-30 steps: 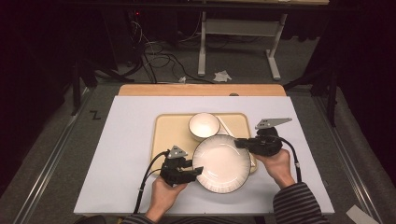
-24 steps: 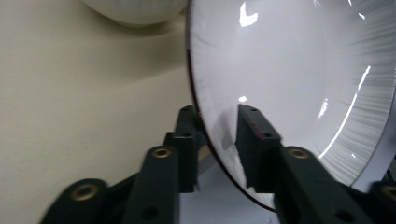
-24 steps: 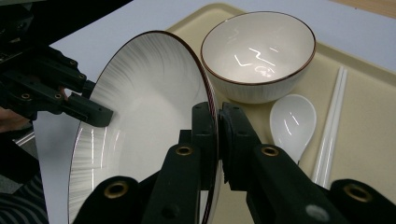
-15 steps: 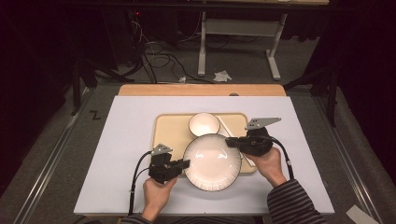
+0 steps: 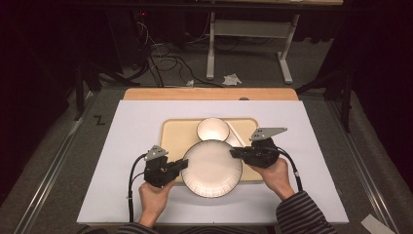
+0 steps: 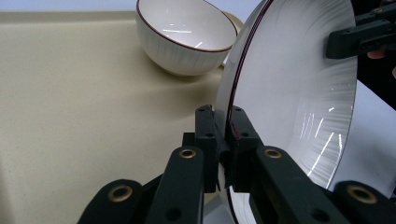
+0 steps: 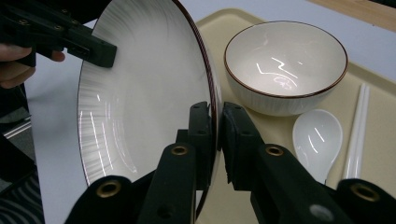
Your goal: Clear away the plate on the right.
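Plate (image 5: 212, 168) is held by both grippers at opposite rim edges: left gripper (image 5: 179, 165) clamped on the near-left rim, right gripper (image 5: 235, 153) on the right rim. In both gripper views the jaws are seen closed narrow on the thin rim, one pad each side. Plate sits over the front edge of the tray (image 5: 170, 134), just in front of the bowl (image 5: 213, 129); whether it's lifted clear or still touching the tray can't be told from above. Spoon (image 7: 317, 140) and chopsticks (image 7: 357, 126) lie on the tray beside the bowl, right side. Handling est.: glazed ceramic, rigid, no flex, fairly heavy for a rim pinch, slick glaze w/ ribbed band near the edge, brittle if dropped or knocked vs the bowl. Grip is best kept at the rim, opposite pts approx. across the dia., so load is shared and tilt is controlled. Pinch area is small, so slip risk is judged real if one side is raised faster; plate should be kept level, moves slow and synced.
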A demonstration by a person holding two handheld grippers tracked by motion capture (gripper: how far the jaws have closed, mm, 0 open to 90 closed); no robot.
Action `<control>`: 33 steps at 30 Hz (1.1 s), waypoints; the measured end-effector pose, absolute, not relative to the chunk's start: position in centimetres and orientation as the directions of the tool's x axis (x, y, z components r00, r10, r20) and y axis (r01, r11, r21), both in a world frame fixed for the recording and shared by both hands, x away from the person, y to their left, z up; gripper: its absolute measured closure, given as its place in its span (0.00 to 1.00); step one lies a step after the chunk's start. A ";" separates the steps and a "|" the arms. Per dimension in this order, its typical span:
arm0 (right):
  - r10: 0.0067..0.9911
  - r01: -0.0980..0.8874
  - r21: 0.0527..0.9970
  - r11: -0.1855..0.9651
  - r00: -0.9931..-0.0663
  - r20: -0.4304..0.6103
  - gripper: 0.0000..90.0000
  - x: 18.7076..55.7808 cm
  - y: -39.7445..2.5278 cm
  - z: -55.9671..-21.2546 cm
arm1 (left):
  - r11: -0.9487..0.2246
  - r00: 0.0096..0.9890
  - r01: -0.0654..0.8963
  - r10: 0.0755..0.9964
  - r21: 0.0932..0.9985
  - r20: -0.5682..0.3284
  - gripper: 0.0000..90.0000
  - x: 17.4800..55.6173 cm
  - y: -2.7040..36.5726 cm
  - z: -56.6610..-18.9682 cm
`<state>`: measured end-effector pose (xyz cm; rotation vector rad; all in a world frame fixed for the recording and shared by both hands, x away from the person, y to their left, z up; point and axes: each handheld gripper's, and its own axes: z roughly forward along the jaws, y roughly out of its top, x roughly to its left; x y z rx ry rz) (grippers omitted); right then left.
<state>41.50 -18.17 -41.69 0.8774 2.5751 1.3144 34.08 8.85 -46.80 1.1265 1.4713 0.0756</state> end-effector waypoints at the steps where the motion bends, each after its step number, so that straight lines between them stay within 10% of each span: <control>1: 0.547 0.440 0.774 0.455 -0.824 0.147 0.89 41.4 -18.1 -41.6 | 0.529 0.192 0.573 0.655 0.625 -0.731 0.95 34.1 8.9 -46.7; 12: 0.525 0.412 0.772 0.483 -0.842 0.121 0.67 40.5 -16.8 -41.9 | 0.546 0.227 0.498 0.668 0.674 -0.709 0.95 34.1 11.1 -45.4; 33: 0.675 0.520 0.805 0.283 -0.705 0.218 0.64 40.8 -23.9 -41.7 | 0.610 0.154 0.473 0.654 0.636 -0.741 0.94 36.1 16.2 -43.8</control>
